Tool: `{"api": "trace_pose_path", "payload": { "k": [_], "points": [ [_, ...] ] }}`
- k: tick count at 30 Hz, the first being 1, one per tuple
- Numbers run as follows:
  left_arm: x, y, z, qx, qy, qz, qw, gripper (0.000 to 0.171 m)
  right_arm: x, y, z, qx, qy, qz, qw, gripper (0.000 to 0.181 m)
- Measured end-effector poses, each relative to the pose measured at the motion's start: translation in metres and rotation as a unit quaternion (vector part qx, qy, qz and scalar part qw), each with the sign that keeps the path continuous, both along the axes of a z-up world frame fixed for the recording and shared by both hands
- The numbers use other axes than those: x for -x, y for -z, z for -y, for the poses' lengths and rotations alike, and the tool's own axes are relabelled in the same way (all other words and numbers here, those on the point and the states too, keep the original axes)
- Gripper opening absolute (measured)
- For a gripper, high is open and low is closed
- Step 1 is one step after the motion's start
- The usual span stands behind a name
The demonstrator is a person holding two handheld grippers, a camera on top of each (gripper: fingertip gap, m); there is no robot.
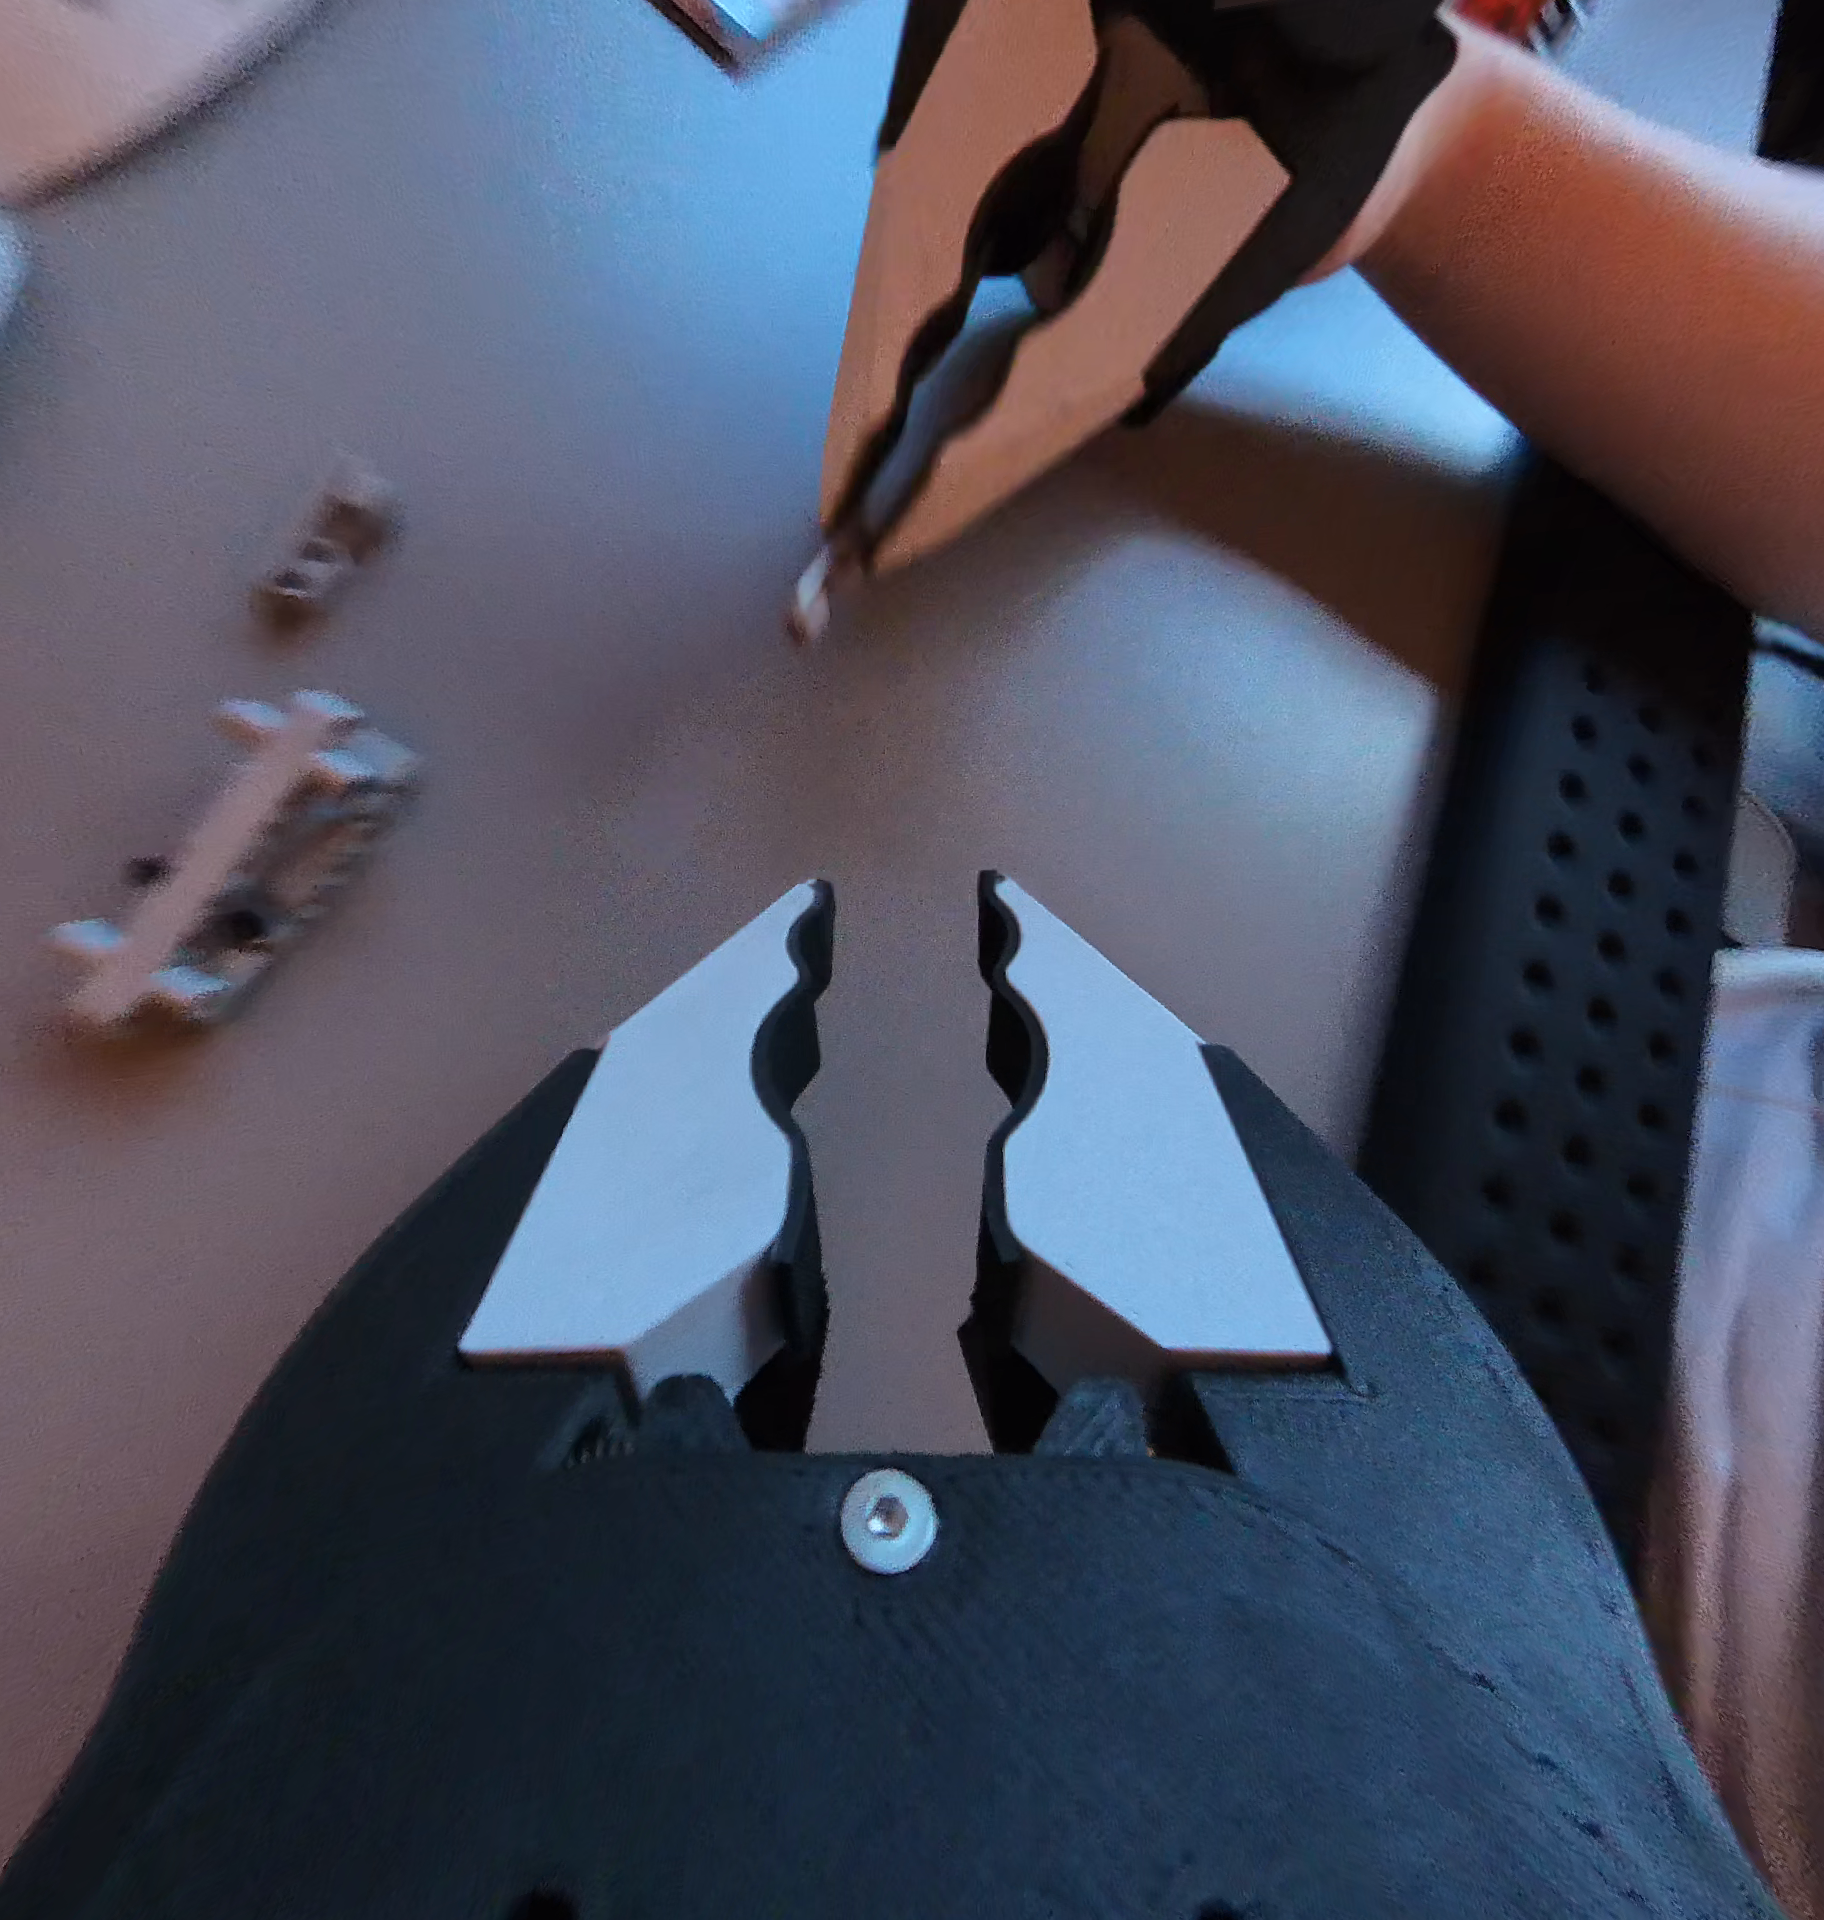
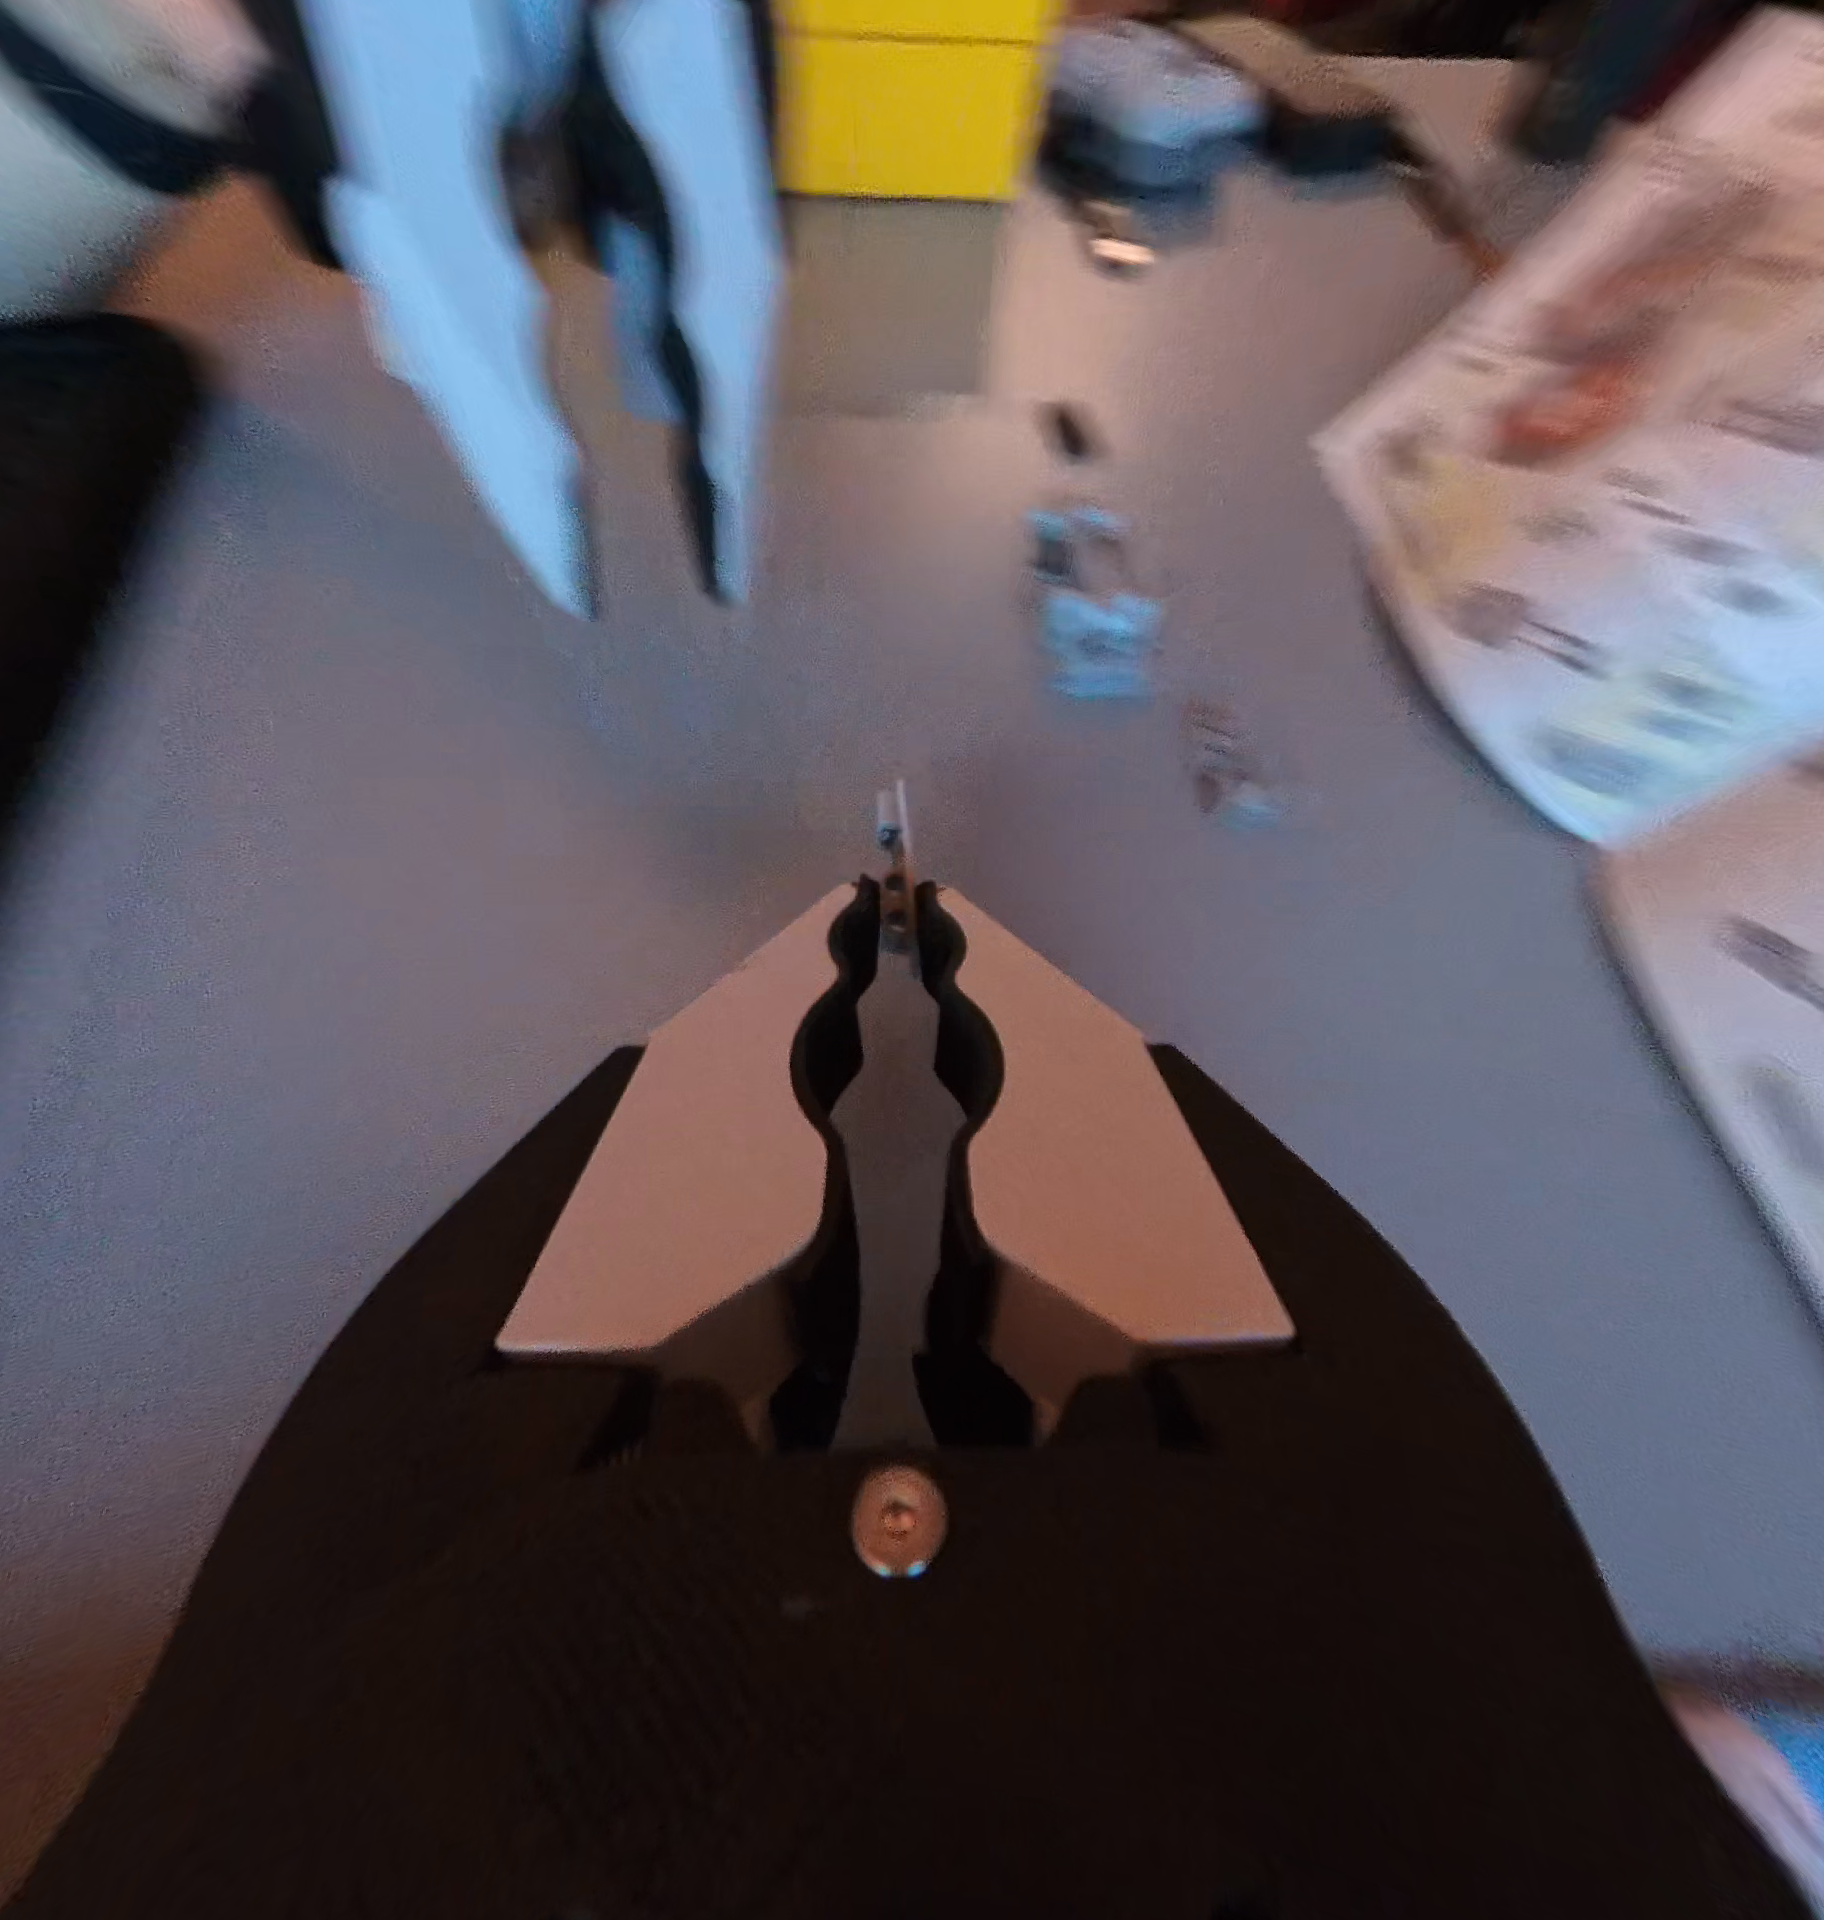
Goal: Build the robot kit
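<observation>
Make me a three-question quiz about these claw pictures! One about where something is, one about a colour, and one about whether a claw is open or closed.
1. Where is the small pale piece?
A. Pinched at the tips of the right gripper
B. Lying on the printed sheet
C. Inside the box

2. What colour is the box at the far end of the table?
A. Green
B. Yellow
C. Red

3. How does the left gripper stand?
A. Shut on a part
B. Open and empty
C. Out of sight

Answers: 1 A, the piece pokes out between its closed tips. 2 B, it shows bright yellow. 3 B, bare table shows in the gap between its fingers.
</observation>
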State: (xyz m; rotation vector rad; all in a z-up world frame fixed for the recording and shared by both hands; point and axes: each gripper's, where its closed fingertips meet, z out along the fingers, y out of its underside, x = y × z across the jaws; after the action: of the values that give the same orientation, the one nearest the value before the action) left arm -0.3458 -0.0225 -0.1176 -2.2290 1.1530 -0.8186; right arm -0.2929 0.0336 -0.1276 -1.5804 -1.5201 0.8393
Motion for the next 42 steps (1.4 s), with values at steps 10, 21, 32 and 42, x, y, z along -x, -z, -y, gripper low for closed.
{"api": "trace_pose_path", "payload": {
  "k": [10,21,32,42],
  "points": [
    [0.041,-0.036,-0.054,-0.074,-0.110,0.122,0.984,0.024,-0.013,-0.002,-0.093,-0.025,0.064,0.046,0.997,0.007],
    [0.037,-0.020,-0.053,-0.052,-0.099,0.104,0.988,0.020,-0.007,0.026,-0.090,-0.016,0.047,0.080,0.996,0.009],
    [0.044,-0.021,-0.054,-0.046,-0.108,0.104,0.988,0.022,-0.020,0.018,-0.094,0.013,0.062,0.046,0.997,0.019],
    [0.045,-0.013,-0.055,-0.041,-0.110,0.085,0.989,0.021,-0.005,-0.038,-0.060,0.207,0.017,-0.027,0.978,0.001]
  ]
}}
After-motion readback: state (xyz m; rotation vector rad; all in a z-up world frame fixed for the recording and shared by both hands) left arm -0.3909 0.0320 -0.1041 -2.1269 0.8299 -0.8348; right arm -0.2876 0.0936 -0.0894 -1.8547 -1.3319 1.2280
